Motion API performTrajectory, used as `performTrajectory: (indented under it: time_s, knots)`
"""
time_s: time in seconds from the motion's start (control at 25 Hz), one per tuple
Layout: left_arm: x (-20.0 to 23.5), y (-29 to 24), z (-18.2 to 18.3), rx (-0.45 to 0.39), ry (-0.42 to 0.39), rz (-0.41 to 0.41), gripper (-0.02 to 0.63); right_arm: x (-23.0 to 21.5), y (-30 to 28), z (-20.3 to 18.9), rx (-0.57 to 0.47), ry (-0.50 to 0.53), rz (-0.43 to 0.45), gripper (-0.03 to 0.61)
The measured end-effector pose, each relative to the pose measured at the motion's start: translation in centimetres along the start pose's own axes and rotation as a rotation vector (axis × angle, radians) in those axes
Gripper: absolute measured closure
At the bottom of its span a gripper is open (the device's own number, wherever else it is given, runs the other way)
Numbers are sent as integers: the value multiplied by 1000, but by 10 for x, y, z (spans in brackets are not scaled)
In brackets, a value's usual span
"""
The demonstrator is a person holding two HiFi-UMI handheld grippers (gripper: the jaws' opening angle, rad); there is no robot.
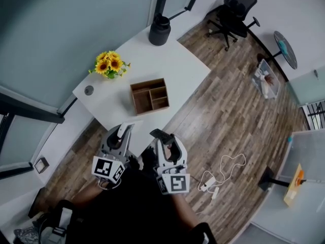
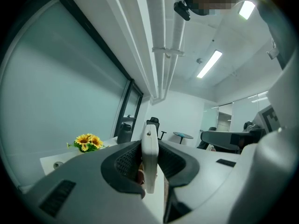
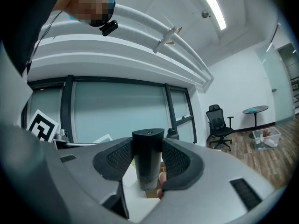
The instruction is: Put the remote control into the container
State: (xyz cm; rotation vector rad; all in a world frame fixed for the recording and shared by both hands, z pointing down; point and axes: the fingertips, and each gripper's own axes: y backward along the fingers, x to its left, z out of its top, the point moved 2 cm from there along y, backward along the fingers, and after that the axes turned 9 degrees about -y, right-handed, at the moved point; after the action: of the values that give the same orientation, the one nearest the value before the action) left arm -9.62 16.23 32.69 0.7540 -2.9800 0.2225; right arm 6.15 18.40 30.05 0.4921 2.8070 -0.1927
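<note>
Status: nothing placed yet. The container (image 1: 149, 82) appears empty and stands on the table (image 1: 188, 65), at 12 o'clock from both grippers.

Left gripper (image 1: 123, 132): clamped on a white remote (image 2: 149, 160), slim, seen edge-on.

Right gripper (image 1: 163, 139): clamped on a black remote (image 3: 148, 164), thicker, with a rounded tip.

Both remotes are held near the table's near edge. Remaining steps: carry forward, lower, release.

The right gripper (image 1: 167, 145) hides most of the black remote (image 1: 157, 134).

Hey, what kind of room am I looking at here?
Most likely an office: a black swivel office chair on wood-plank flooring, and a white desk beside frosted glass partition walls.
</note>
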Motion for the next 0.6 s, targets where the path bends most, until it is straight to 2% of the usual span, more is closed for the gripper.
performTrajectory:
  time_s: [0.6]
  knots:
    - [1, -44, -3, 31, -3, 13, 518, -32, -32, -1, 15, -44, 14, 393]
